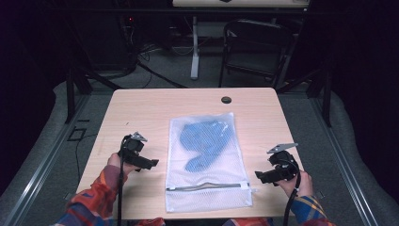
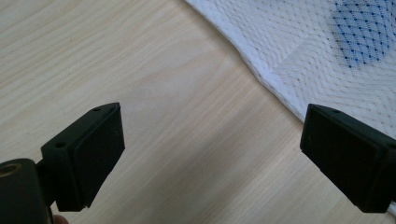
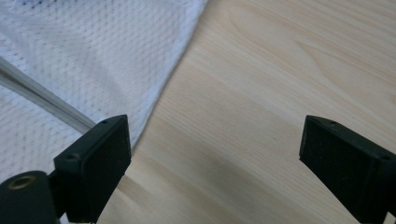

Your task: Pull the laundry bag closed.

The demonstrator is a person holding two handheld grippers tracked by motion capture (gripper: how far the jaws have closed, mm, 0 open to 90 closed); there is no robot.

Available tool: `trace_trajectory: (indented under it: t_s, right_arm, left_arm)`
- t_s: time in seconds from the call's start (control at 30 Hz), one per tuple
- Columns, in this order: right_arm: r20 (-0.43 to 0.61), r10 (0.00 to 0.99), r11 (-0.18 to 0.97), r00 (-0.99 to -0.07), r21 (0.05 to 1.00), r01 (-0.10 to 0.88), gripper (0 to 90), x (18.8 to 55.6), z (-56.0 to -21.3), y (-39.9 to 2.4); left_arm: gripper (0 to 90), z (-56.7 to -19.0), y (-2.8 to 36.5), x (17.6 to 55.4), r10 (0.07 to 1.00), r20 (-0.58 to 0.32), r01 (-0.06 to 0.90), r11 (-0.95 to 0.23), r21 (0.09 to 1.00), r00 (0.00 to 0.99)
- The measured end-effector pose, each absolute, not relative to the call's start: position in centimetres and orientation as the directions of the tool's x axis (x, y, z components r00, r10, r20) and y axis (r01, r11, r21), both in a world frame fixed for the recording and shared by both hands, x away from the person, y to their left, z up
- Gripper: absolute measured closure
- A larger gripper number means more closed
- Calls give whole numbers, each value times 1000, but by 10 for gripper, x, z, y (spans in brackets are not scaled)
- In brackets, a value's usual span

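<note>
A white mesh laundry bag [image 1: 207, 188] lies flat in the middle of the wooden table [image 1: 141, 108], with a blue garment [image 1: 204, 141] inside it and a zipper [image 1: 207, 187] across its near end. My left gripper [image 1: 155, 163] hovers just left of the bag, open and holding nothing. My right gripper [image 1: 257, 175] sits just right of the bag's zipper end, also open. In the left gripper view the bag's edge [image 2: 280, 88] runs past the right jaw, blue showing through the mesh [image 2: 359, 28]. In the right gripper view the bag [image 3: 84, 60] and zipper [image 3: 42, 98] lie at the left.
A small dark grommet hole [image 1: 226, 100] sits near the table's far edge. Beyond the table stand a black chair [image 1: 256, 47] and a white table leg [image 1: 195, 47] on the grey floor. Bare wood shows on both sides of the bag.
</note>
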State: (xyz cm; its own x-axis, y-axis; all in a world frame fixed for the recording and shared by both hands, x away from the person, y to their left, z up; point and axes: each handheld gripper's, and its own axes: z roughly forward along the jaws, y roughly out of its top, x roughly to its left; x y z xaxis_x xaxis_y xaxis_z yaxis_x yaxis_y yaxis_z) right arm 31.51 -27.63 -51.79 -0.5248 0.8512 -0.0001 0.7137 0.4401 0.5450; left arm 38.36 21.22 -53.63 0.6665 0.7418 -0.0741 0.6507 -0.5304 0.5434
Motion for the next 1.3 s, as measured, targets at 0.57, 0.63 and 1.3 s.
trace_trajectory:
  t_s: [0.57, 0.63, 1.3]
  right_arm:
    - [31, 785, 498, -618, 561, 661, 94, 311, -511, -243]
    - [32, 780, 505, -625, 560, 657, 95, 311, -511, -242]
    - [73, 714, 547, -697, 563, 619, 136, 308, -509, -198]
  left_arm:
    - [175, -527, 191, 376, 695, -62, 603, -571, 557, 716]
    - [198, -527, 189, 375, 687, -67, 596, -574, 561, 724]
    - [250, -528, 160, 372, 624, -103, 566, -612, 552, 774]
